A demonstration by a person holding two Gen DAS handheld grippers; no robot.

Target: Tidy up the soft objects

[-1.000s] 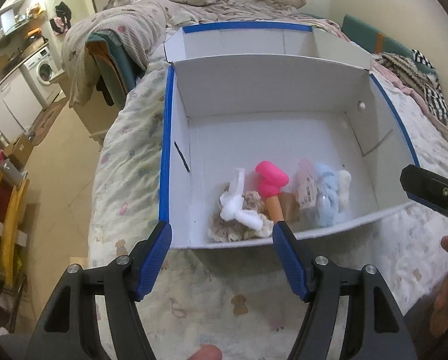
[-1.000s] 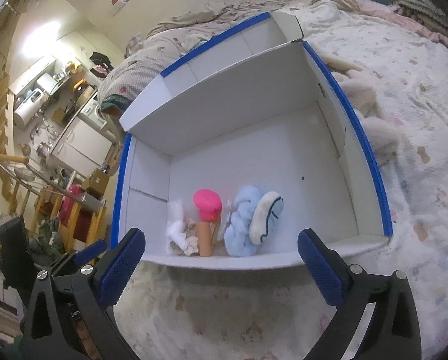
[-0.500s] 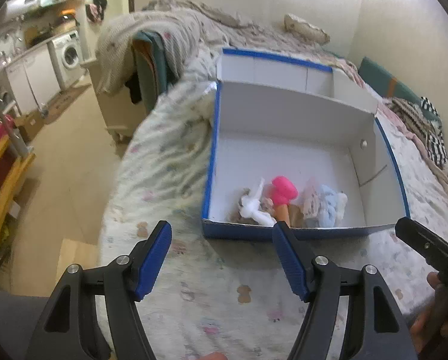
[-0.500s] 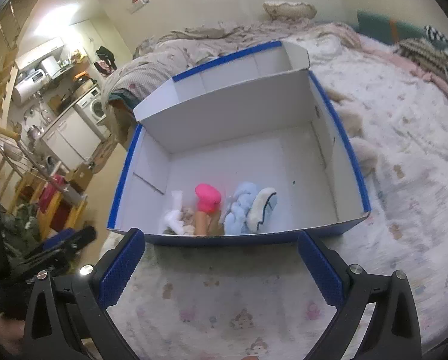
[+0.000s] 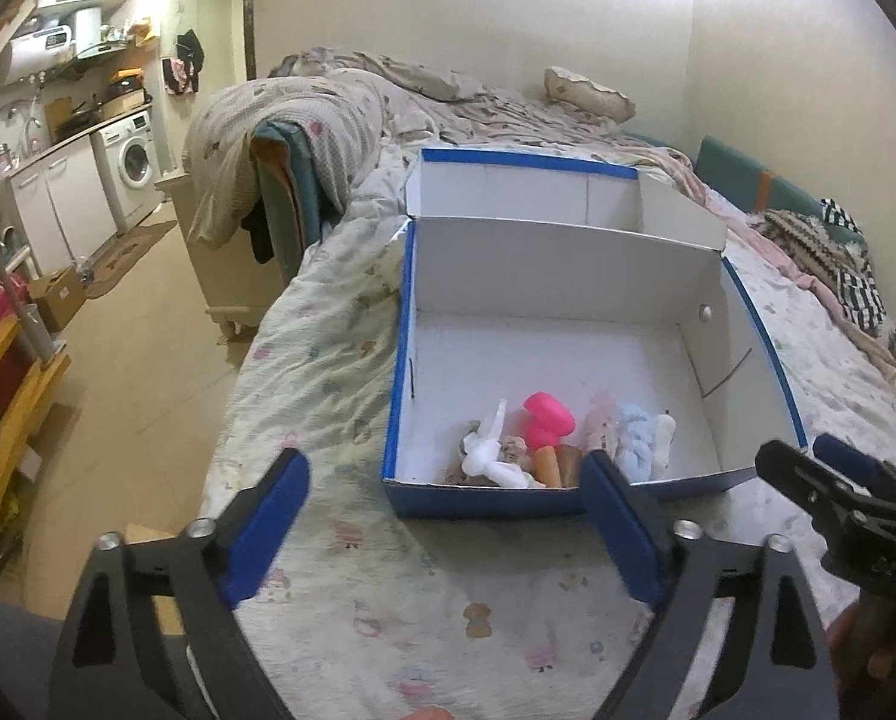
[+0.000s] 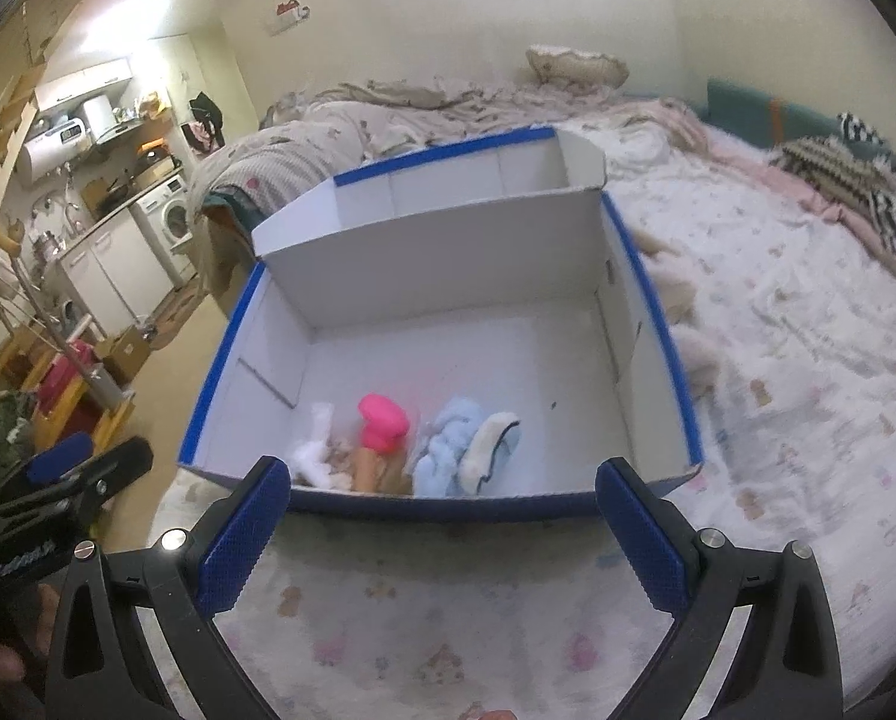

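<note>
A white cardboard box with blue rims (image 5: 401, 324) (image 6: 652, 312) sits open on the bed. Along its near wall lie a white plush (image 5: 489, 453) (image 6: 316, 456), a pink-topped toy (image 5: 547, 417) (image 6: 381, 423), and a light blue fluffy item (image 5: 637, 438) (image 6: 451, 447) with a white-trimmed piece (image 6: 496, 441). My left gripper (image 5: 445, 525) is open and empty, held in front of the box. My right gripper (image 6: 448, 537) is open and empty, also before the box's near wall. Each gripper shows at the edge of the other's view.
The bed has a patterned quilt (image 5: 340, 312) (image 6: 796, 312), a rumpled blanket (image 5: 304, 114) and a pillow (image 5: 589, 93) at the far end. Striped and knitted cloths (image 6: 856, 180) lie at right. A kitchen area with a washing machine (image 5: 133, 159) is on the left.
Both grippers have pulled back and up from the box, so the whole box and more of the room show. The toys in the box have not moved.
</note>
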